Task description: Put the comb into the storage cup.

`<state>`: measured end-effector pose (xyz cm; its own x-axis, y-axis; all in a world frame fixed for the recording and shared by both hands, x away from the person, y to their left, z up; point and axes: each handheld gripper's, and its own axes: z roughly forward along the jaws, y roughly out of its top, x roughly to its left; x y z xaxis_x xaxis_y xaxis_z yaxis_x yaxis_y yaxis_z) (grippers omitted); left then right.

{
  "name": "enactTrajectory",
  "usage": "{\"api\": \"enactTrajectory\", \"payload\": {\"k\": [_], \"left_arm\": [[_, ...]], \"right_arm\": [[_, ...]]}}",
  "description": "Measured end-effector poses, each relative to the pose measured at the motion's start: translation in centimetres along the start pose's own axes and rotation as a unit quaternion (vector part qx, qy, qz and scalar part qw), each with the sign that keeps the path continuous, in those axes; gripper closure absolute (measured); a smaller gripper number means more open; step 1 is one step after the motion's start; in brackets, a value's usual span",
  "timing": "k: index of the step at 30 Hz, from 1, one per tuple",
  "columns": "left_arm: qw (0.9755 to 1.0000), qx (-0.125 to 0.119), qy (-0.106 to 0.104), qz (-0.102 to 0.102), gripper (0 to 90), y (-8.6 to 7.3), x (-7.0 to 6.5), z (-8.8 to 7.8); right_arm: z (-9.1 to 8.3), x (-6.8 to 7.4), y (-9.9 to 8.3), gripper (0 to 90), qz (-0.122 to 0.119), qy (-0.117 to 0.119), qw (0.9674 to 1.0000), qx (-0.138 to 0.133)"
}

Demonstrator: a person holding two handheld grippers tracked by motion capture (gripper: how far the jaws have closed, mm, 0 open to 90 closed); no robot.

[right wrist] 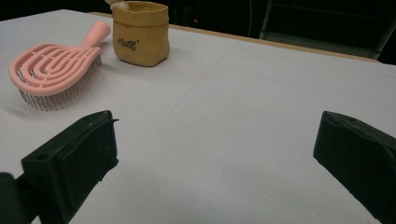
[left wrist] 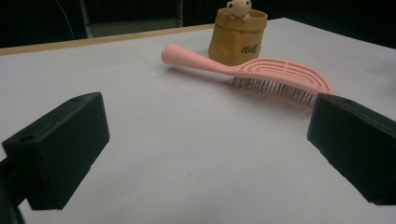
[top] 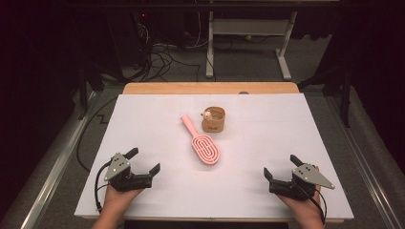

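A pink hairbrush lies bristles down in the middle of the white table, handle toward the far left. Just behind it stands a small tan pouch-shaped cup with a little figure at its rim. My left gripper rests open near the front left, held by a hand, with nothing between its jaws. My right gripper rests open near the front right, also holding nothing. In the left gripper view the brush and cup lie ahead; the right gripper view has the brush and cup at upper left.
The table's wooden far edge shows beyond the white cover. Behind it are a white desk frame and cables on the floor. Bare white surface lies between the two grippers and to the right of the cup.
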<state>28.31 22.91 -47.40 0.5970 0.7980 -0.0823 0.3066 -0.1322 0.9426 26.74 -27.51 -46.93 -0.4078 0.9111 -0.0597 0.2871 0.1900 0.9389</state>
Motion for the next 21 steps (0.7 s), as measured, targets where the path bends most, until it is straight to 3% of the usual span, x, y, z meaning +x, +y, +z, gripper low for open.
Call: {"api": "enactTrajectory", "payload": {"k": [21], "left_arm": [[1.0, 0.004, 0.004, 0.0, 3.7, -0.02, 0.03, -0.48]], "right_arm": [[0.5, 0.13, 0.11, 0.4, 0.0, 0.006, 1.0, 0.002]]}}
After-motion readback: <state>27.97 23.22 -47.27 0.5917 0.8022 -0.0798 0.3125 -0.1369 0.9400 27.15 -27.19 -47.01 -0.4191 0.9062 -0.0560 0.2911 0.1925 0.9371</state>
